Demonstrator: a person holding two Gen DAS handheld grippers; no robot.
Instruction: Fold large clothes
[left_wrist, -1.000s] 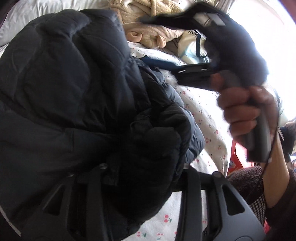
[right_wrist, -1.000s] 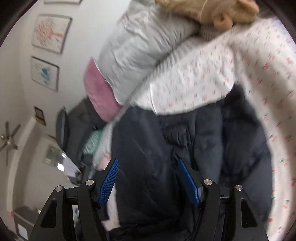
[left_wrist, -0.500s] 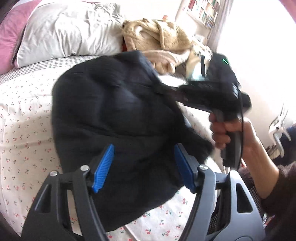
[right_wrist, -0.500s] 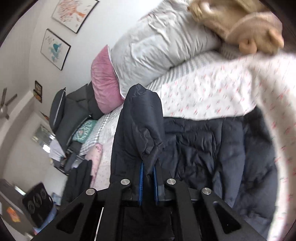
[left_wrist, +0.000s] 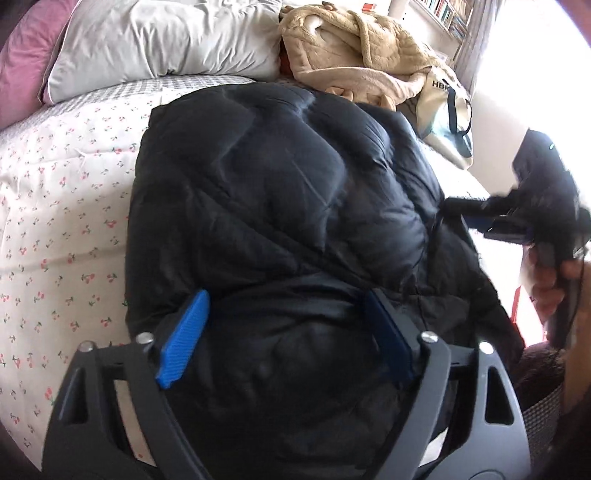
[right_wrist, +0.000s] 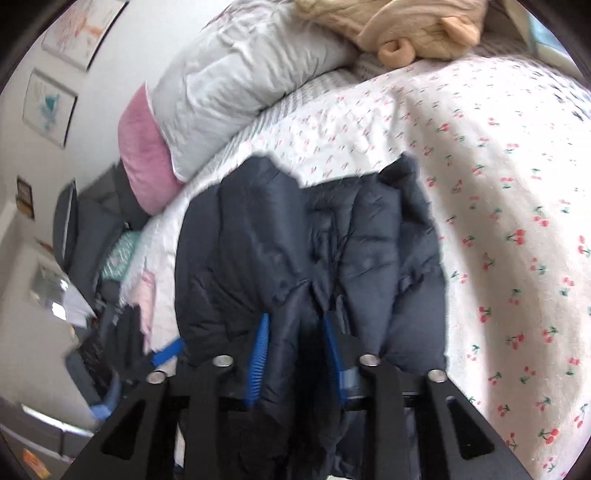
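A dark navy puffer jacket (left_wrist: 288, 206) lies folded in a bundle on the cherry-print bed cover (left_wrist: 62, 206). My left gripper (left_wrist: 284, 332) is open, its blue pads wide apart just over the jacket's near edge. My right gripper (right_wrist: 295, 358) has its jaws partly parted with a fold of the jacket (right_wrist: 306, 258) between the blue pads; how firmly it holds cannot be told. The right gripper also shows in the left wrist view (left_wrist: 476, 214) at the jacket's right edge, held by a hand.
A grey pillow (left_wrist: 159, 40) and a pink pillow (left_wrist: 18, 59) lie at the bed's head. A beige fleece blanket (left_wrist: 354, 48) and a tote bag (left_wrist: 447, 110) sit at the back right. Clutter lies beside the bed (right_wrist: 92, 266).
The jacket has come down flat on the bed. My left gripper let go and stays open over it. My right gripper's jaws, shut on a raised fold before, have parted somewhat.
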